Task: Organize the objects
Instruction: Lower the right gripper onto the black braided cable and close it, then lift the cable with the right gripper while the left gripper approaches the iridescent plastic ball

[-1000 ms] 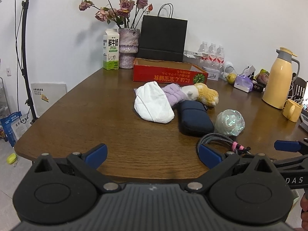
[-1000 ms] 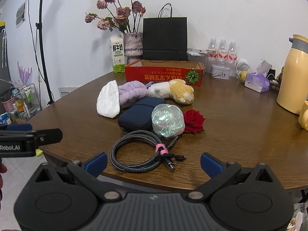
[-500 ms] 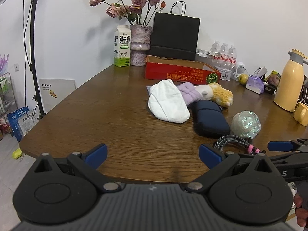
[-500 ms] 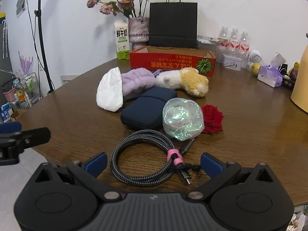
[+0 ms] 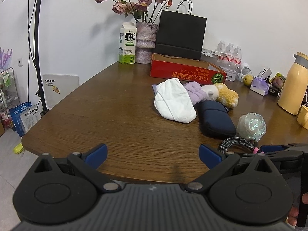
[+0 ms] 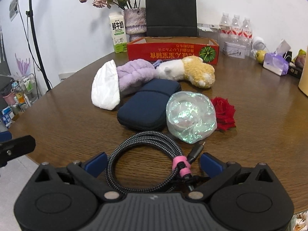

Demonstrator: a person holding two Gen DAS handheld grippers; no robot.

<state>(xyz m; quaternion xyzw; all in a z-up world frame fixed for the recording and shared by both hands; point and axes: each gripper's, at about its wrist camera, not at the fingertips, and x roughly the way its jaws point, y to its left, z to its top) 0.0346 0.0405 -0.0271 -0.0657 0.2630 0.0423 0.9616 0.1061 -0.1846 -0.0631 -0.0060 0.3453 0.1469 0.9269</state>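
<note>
Worktop [image 5: 115, 115] edge is seen close below the left gripper [image 5: 153, 153] in the left wrist view, its jaws set wide apart over bare wood with nothing between them. The cable [image 5: 235, 144] lies off to the right at the near edge, just beside the right gripper's arm, so the left gripper is judged the farther of the two. On the milk carton [image 5: 127, 43] at the far edge "FRESH MILK" can be read under large Chinese characters.

In the right wrist view the right gripper [image 6: 153, 163] is held with jaws apart, straddling the coiled cable [image 6: 146, 159]; nothing is clamped yet. The coil lies flat, its pink tie [image 6: 181, 165] toward the right fingertip. Beyond it lie the pouch [image 6: 148, 107] and the red box [image 6: 173, 52], whose printing is upside down.
</note>
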